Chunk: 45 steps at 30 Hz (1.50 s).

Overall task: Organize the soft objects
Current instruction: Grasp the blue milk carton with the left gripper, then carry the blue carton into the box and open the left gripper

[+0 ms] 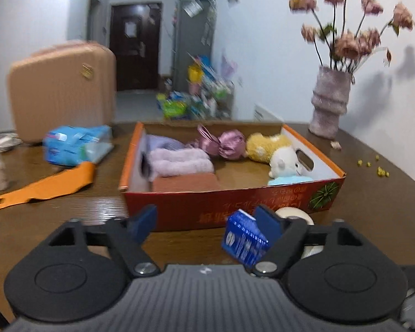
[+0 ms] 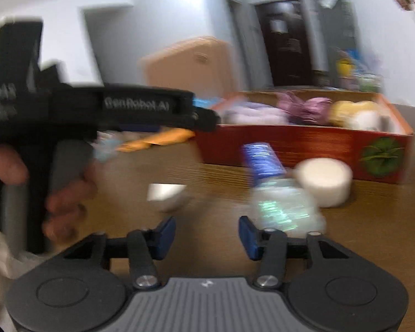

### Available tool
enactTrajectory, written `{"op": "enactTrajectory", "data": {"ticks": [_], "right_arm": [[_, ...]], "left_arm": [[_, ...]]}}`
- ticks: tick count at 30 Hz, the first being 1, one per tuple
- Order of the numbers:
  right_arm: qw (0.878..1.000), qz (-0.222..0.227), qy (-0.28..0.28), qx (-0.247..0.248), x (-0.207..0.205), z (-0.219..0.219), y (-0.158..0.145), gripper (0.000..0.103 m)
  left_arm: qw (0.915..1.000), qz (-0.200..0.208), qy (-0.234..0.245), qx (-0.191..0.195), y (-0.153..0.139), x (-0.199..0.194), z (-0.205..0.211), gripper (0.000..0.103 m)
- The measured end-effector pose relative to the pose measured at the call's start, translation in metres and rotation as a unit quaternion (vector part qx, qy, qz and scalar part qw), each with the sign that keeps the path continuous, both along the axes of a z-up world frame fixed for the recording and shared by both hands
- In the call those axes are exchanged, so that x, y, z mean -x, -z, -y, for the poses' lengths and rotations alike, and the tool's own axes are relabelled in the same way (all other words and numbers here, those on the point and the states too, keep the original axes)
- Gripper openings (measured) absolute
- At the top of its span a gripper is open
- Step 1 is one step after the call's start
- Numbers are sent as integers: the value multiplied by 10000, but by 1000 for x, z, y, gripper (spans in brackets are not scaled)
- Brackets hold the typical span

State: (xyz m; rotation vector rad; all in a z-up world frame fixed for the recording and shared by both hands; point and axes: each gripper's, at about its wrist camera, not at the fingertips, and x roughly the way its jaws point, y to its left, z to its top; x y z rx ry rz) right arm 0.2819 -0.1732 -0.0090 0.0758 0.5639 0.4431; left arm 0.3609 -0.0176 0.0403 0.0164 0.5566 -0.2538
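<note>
A red and orange cardboard box (image 1: 229,204) stands on the brown table. It holds a folded lilac towel (image 1: 179,160), a pink satin bow (image 1: 221,144), a yellow plush (image 1: 265,145), a white plush in light blue (image 1: 286,166) and a brown cloth (image 1: 185,182). My left gripper (image 1: 206,224) is open just in front of the box; a small blue packet (image 1: 244,242) lies by its right finger, not clamped. My right gripper (image 2: 207,236) is open and empty, low over the table. The blue packet (image 2: 262,160) and a clear pack (image 2: 285,207) lie ahead to its right.
A white tape roll (image 2: 325,181) sits against the box front. A vase of pink flowers (image 1: 329,102) stands back right, a peach suitcase (image 1: 61,94) back left. A blue wipes pack (image 1: 77,144) and an orange plastic piece (image 1: 47,185) lie left. A hand (image 2: 11,166) holds the left tool.
</note>
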Motion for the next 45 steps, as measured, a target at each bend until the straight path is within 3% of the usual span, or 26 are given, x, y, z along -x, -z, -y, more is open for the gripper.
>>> {"op": "enactTrajectory", "data": {"ticks": [2,5,9,10,11,12,14,17,19,24,26,28,29,32,35,42,45], "right_arm": [[9991,92,382,-174,-4,18,-5,48],[9971,60,311,-688,-15,32,-10,48],[9988,-124,24,-477,-35,10,5,41],[9988,-165,10,-465,-40,7,9,40],[9989,-170,8,-443,-42,5,11,31],[9989,-172,-27,-427,-42,4,11,22],[9986,-212,-136,-458,-39,8,9,15],[9937,-430,-753,-716,-17,19,0,8],[9853,-698,-1198,-997,2,29,-2,8],[9733,-1176,-1462,-1324,42,45,-6,8],[9729,-1312,-1300,-1393,46,49,-3,8],[9798,-1296,-715,-1341,40,55,3,17],[9834,-1269,-405,-1234,37,56,6,23],[9931,-902,189,-728,37,53,8,23],[9896,-881,-95,-1130,45,56,5,23],[9878,-1078,-138,-1119,41,34,18,23],[9839,-1232,-44,-1296,32,30,29,26]], "left_arm": [[9995,-200,238,106,9,-22,4,68],[9970,-569,387,353,24,-45,5,59],[9876,-1038,563,1036,38,-60,-7,44],[9855,-1070,635,1155,37,-60,-10,31],[9847,-1066,672,1201,35,-59,-11,26],[9855,-1036,644,1180,34,-55,-11,26],[9864,-1013,605,1144,30,-44,-13,24],[9849,-1064,569,1243,22,-9,-22,24],[9821,-1068,601,1428,19,23,-28,24],[9802,-1217,264,1539,19,97,-33,24],[9787,-1412,201,1479,23,108,-33,25],[9752,-1533,137,1589,29,108,-35,31],[9745,-1567,-30,1604,31,107,-36,40],[9773,-1414,-149,1573,26,109,-43,43],[9793,-1244,9,1597,22,115,-49,47],[9746,-1596,211,1559,52,105,-40,46],[9696,-1703,391,1712,65,100,-38,33]]}}
